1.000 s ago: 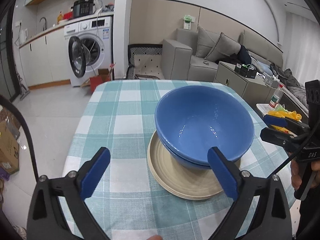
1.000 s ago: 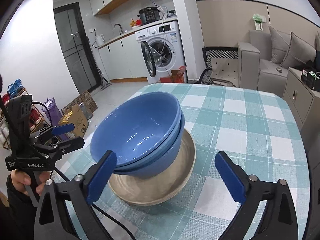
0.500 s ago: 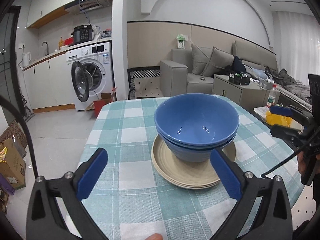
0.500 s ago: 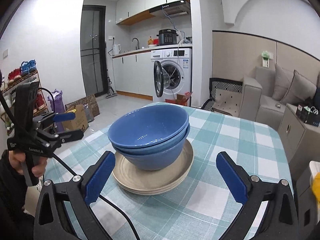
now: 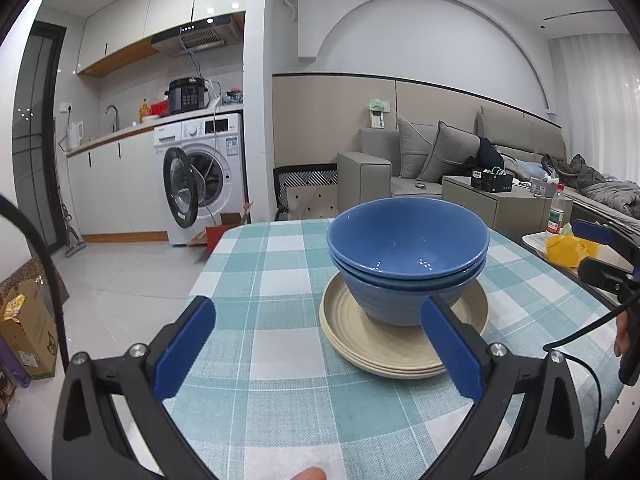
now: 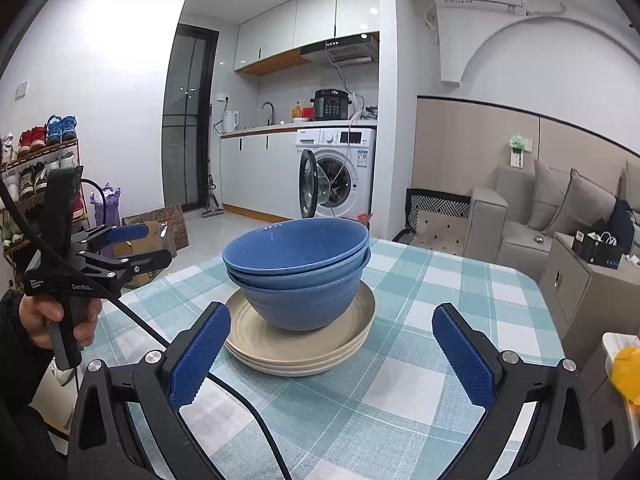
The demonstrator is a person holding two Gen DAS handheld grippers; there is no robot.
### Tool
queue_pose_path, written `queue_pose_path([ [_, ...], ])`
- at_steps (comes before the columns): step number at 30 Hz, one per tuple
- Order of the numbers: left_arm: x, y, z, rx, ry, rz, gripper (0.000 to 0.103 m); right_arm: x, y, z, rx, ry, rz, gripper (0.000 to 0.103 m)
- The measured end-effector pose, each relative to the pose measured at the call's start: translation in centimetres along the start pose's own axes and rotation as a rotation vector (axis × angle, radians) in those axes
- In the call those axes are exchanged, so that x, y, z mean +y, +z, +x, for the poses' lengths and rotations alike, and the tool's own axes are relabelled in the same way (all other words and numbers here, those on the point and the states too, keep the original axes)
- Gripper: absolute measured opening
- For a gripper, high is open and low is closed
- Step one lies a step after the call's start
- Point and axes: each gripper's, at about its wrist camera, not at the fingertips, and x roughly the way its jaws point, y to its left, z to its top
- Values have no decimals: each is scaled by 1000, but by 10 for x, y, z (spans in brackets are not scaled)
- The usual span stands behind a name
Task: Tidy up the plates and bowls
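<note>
Where both hand-held grippers gape, blue bowls (image 5: 408, 256) sit ahead.

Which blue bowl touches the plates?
The lower blue bowl: its base sits on the beige plate stack. The upper blue bowl only nests inside it.

We see our right gripper (image 6: 330, 354) spread wide and empty above the table's (image 6: 408, 384) near edge. Ahead, well in from the edges, two nested blue bowls (image 6: 298, 276) sit on a stack of cream plates (image 6: 304, 346). At the table's left edge our left gripper (image 6: 142, 246) hangs slightly parted, gripped in our left hand (image 6: 48, 316), its cable (image 6: 192, 364) trailing across the checked cloth.
</note>
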Motion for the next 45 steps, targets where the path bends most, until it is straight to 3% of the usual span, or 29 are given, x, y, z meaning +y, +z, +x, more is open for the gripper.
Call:
queue_pose_path([
  [10,-16,-9,0,-45,16,36,103,-7,-20,-3,0,-9,4,103],
  [19,-19,-18,3,-42,6,2,103,-16,-27,-4,3,-5,19,103],
  [35,-21,-21,-2,-63,-23,-4,103,0,-35,-3,-3,12,-46,103],
  [45,-21,-21,-1,-64,-25,-11,103,-12,-36,-11,-45,24,15,103],
])
